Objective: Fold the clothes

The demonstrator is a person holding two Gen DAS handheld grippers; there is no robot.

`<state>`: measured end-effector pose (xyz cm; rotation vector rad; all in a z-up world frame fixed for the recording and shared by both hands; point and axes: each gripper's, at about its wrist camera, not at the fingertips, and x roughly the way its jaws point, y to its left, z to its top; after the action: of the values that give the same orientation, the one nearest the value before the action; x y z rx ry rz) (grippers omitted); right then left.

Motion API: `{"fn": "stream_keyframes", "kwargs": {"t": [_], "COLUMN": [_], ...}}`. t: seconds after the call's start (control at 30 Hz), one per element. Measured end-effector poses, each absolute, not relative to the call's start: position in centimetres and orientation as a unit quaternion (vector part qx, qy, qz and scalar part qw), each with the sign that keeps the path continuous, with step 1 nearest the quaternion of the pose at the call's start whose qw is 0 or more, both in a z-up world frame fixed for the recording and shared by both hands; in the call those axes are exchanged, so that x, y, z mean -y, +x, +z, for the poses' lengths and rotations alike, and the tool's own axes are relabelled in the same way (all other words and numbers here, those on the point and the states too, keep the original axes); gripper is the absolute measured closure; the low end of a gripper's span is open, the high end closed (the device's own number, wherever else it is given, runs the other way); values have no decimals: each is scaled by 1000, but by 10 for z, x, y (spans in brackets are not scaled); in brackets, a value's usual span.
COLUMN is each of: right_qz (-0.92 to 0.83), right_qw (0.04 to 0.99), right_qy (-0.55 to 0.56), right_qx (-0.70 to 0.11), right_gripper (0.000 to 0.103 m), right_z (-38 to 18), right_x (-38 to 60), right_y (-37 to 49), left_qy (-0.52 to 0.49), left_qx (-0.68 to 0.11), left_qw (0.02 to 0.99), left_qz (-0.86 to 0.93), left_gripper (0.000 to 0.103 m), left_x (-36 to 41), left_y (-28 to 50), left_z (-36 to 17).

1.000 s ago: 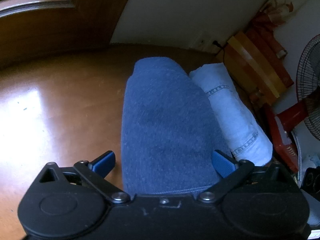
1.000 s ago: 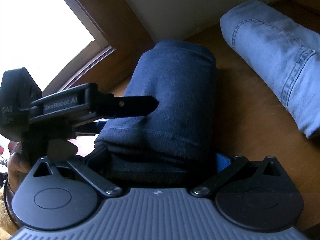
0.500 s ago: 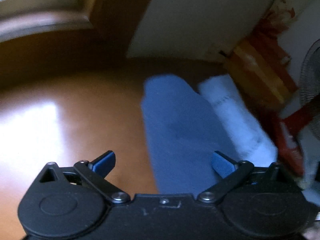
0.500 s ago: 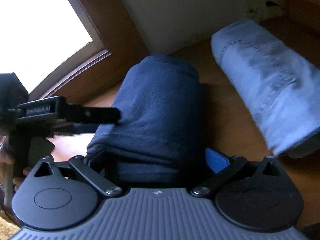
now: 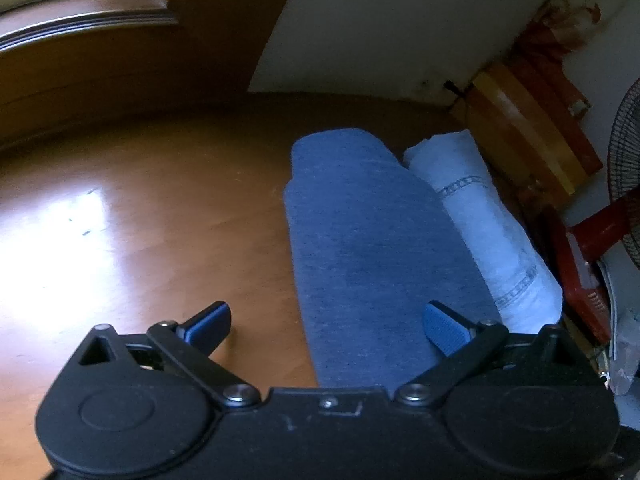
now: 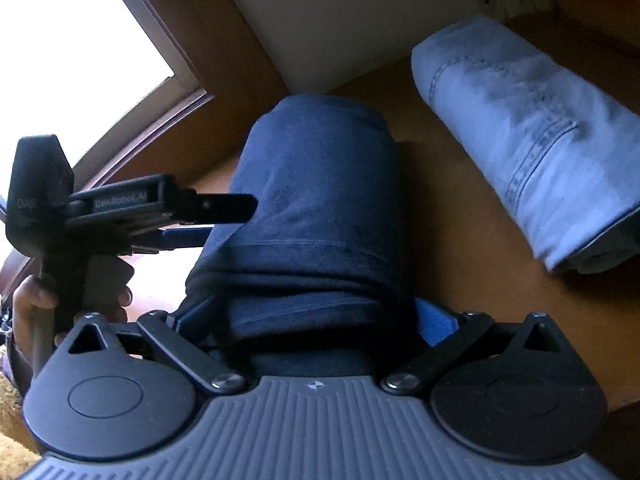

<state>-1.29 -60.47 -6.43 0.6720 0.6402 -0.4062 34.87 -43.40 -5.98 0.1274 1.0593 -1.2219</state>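
A dark blue folded garment point(image 5: 368, 240) lies lengthwise on the wooden surface point(image 5: 160, 232). Beside it on the right is a folded light denim garment point(image 5: 480, 216). My left gripper point(image 5: 326, 318) is open and holds nothing. Its right finger hangs over the blue garment's near end and its left finger over bare wood. In the right wrist view the blue garment point(image 6: 320, 200) has its near end between the spread fingers of my open right gripper point(image 6: 314, 318). The left gripper point(image 6: 224, 222) sits at that garment's left side. The denim garment point(image 6: 520, 128) lies apart to the right.
A white wall point(image 5: 400, 32) and a wooden window frame point(image 5: 80, 28) close off the far side. Red and yellow boards point(image 5: 532, 128) and a fan point(image 5: 624, 184) stand at the right. A person's hand point(image 6: 32, 300) holds the left gripper's handle.
The left gripper has shifted left and back, so the blue garment no longer fills the gap between its fingers. The right view has moved back slightly; the garments lie as before.
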Motion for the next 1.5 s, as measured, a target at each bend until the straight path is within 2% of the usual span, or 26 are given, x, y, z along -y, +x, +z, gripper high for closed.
{"fn": "stream_keyframes", "kwargs": {"t": [0.17, 0.37, 0.53, 0.57, 0.67, 0.73, 0.8, 0.9, 1.07, 1.27, 1.5], "right_qz": [-179, -167, -156, -151, -141, -139, -137, -132, -152, -242, -244], "right_qw": [871, 904, 906, 906, 912, 920, 917, 914, 914, 905, 899], "right_qy": [361, 296, 307, 313, 302, 263, 278, 286, 269, 236, 290], "right_qx": [-281, -260, -245, -242, -238, -255, -252, -256, -262, -258, -218], "right_gripper": [0, 0, 0, 0, 1, 1, 1, 3, 3, 4, 2], "right_z": [-79, -86, -88, -88, -84, -81, -81, -81, -76, -56, -55], "right_x": [615, 612, 619, 622, 626, 621, 626, 629, 633, 633, 630], "right_y": [-16, -6, -8, -9, -10, -5, -6, -10, -29, -56, -80], "left_qy": [49, 59, 48, 63, 115, 104, 93, 77, 64, 89, 80], "left_qx": [-490, -490, -505, -495, -446, -449, -456, -457, -422, -443, -485], "left_qw": [669, 656, 590, 584, 608, 615, 616, 622, 664, 660, 627], "left_qz": [-556, -572, -628, -641, -647, -639, -636, -631, -614, -600, -605], "left_gripper": [0, 0, 3, 0, 0, 0, 1, 10, 8, 7, 4], "left_x": [449, 462, 464, 462, 457, 457, 456, 445, 422, 456, 477], "left_y": [352, 353, 343, 330, 296, 294, 296, 303, 331, 342, 328], "left_z": [-70, -77, -76, -75, -67, -67, -68, -63, -29, -28, -54]}}
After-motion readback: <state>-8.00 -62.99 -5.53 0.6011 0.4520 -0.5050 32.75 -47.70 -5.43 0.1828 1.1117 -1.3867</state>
